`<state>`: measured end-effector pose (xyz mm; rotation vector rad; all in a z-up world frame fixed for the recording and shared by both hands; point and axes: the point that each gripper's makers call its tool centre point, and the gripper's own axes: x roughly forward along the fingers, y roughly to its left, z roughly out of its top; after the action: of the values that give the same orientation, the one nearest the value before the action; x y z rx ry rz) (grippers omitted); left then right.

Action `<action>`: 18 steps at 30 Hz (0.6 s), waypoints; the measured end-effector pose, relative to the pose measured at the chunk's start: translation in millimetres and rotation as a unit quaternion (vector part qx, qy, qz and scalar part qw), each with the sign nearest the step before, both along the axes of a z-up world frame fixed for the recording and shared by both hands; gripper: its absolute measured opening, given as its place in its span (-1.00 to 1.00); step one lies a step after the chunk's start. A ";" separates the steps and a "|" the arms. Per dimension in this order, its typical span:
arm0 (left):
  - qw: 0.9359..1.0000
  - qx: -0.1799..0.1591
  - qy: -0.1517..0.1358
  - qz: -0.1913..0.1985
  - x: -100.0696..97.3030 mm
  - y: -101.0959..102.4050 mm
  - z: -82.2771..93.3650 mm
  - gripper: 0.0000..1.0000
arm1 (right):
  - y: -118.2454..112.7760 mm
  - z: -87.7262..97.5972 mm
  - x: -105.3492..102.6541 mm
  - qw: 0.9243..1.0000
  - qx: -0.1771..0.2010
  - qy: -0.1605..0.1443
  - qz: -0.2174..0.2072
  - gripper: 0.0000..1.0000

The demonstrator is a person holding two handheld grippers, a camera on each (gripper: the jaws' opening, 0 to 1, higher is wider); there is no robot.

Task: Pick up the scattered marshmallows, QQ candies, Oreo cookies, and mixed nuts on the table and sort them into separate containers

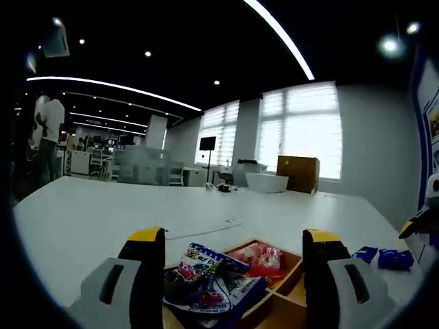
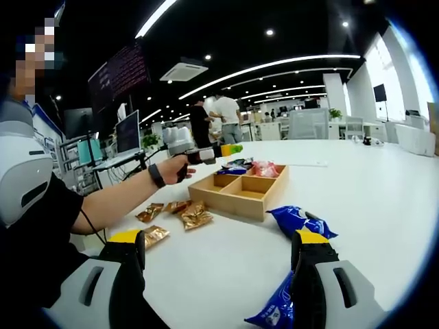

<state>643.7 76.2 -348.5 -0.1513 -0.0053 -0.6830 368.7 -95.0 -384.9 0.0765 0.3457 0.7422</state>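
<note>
A wooden divided tray stands mid-table. Its far compartments hold a blue-purple candy packet and a red-pink packet. My left gripper hovers over that end of the tray, jaws wide apart, gripping nothing; the candy packet lies below between them. In the right gripper view a person's hand holds this left gripper above the tray's far corner. My right gripper is open over bare table, with blue cookie packets ahead to the right and gold nut packets ahead to the left.
Another blue packet lies by my right jaw. More gold packets sit near the table's left edge. The person's arm reaches across the left side. Two blue packets lie right of the tray. A white tub stands far off.
</note>
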 end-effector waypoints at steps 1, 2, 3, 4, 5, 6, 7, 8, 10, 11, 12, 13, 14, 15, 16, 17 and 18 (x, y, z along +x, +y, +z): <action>1.000 -0.001 -0.004 0.002 -1.2 0.2 2.6 0.89 | -0.2 0.2 0.1 1.000 0.000 0.000 0.000 0.67; 1.000 -0.001 -0.008 0.002 -2.4 0.3 4.9 0.94 | -0.3 0.4 0.0 1.000 0.001 0.000 0.000 0.67; 1.000 0.000 -0.011 0.001 -4.5 0.2 6.8 0.94 | -0.4 0.7 -0.1 1.000 0.001 -0.001 0.000 0.67; 1.000 -0.001 -0.012 0.001 -6.5 0.0 8.5 0.94 | -0.4 0.9 -0.1 1.000 0.001 -0.001 -0.001 0.67; 1.000 -0.001 -0.012 0.000 -8.1 0.1 9.3 0.94 | -0.4 1.1 -0.2 1.000 0.001 -0.002 -0.001 0.67; 1.000 -0.002 -0.014 0.000 -10.3 0.1 10.7 0.94 | -0.6 1.3 -0.2 1.000 0.002 -0.002 -0.001 0.67; 1.000 -0.002 -0.016 0.000 -12.3 0.3 12.1 0.94 | -0.7 1.4 -0.1 1.000 0.003 -0.002 -0.001 0.67; 1.000 -0.002 -0.016 -0.001 -14.4 0.6 13.4 0.94 | -0.6 1.4 -0.1 1.000 0.003 -0.001 -0.001 0.67; 1.000 -0.005 -0.019 -0.002 -19.2 2.0 16.9 0.94 | 0.2 2.4 -0.2 1.000 0.001 -0.002 -0.001 0.67; 1.000 -0.006 -0.021 -0.002 -21.7 3.0 18.6 0.94 | 1.0 3.2 -0.5 1.000 0.001 -0.003 0.000 0.67; 1.000 -0.007 -0.023 -0.002 -24.2 3.8 20.1 0.94 | 1.7 4.1 -0.8 1.000 0.000 -0.004 0.001 0.67; 1.000 -0.006 -0.023 -0.002 -27.7 4.9 21.2 0.94 | 2.1 4.6 -1.0 1.000 0.000 -0.004 0.002 0.67; 1.000 -0.003 -0.022 -0.002 -30.6 5.6 21.5 0.94 | 2.7 5.3 -1.2 1.000 -0.001 -0.005 0.002 0.67; 1.000 -0.001 -0.022 -0.003 -33.4 6.8 21.5 0.94 | 3.1 5.9 -1.5 1.000 -0.002 -0.006 0.003 0.67; 1.000 0.002 -0.023 -0.002 -36.6 7.9 21.4 0.94 | 3.5 6.3 -1.8 1.000 -0.003 -0.006 0.003 0.67; 1.000 0.007 -0.024 -0.001 -39.5 9.6 20.9 0.94 | 3.7 6.7 -2.0 1.000 -0.003 -0.007 0.004 0.67; 1.000 0.013 -0.024 0.001 -42.4 11.2 20.1 0.94 | 3.7 6.9 -2.0 1.000 -0.003 -0.007 0.003 0.67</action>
<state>601.2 87.3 -328.3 -0.1091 -0.0432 -0.6845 366.7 -91.3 -378.0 0.0646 0.3343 0.7483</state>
